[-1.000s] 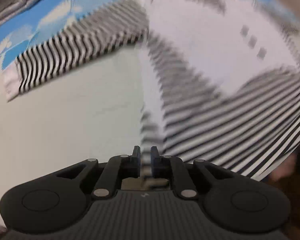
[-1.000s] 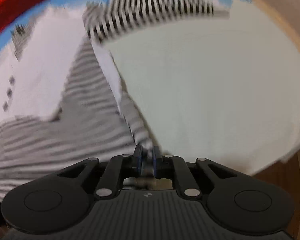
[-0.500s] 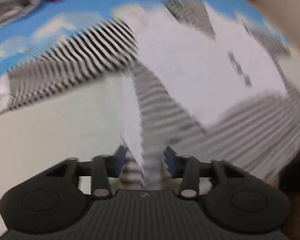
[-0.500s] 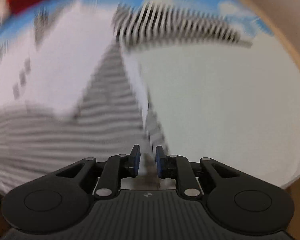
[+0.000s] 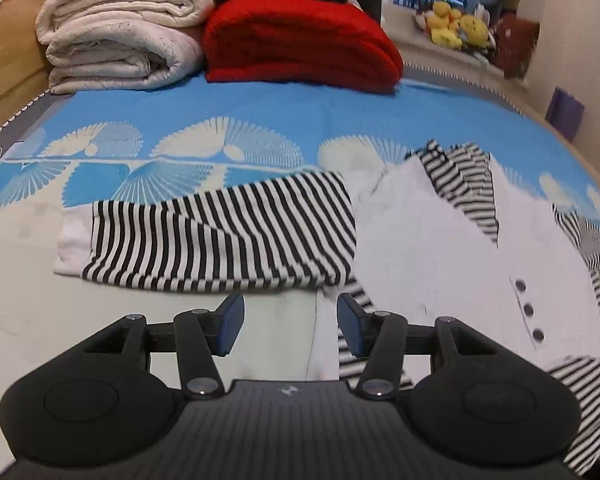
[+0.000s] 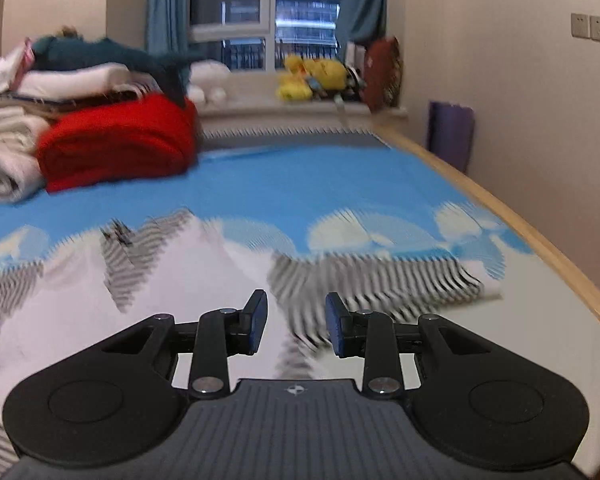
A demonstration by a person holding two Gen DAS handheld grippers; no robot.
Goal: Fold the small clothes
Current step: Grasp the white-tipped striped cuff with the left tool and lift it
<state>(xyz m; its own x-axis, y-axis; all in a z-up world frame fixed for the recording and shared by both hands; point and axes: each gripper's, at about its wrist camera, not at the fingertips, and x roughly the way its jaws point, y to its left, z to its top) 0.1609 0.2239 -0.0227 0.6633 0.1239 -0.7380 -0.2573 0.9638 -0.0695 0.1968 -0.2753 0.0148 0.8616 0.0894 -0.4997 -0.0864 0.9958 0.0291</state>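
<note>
Stripes cover the sleeves of the little white top (image 5: 432,248), which lies flat near the front edge of the bed (image 5: 260,120). The left tool (image 5: 290,322) is open, nothing between its pads. The right tool (image 6: 296,326) has just been opening too, and holds nothing. A red blanket (image 5: 300,40) sits at the far edge.

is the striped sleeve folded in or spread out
Spread out: the striped sleeve lies flat, stretched sideways from the white garment body, cuff outermost.
</note>
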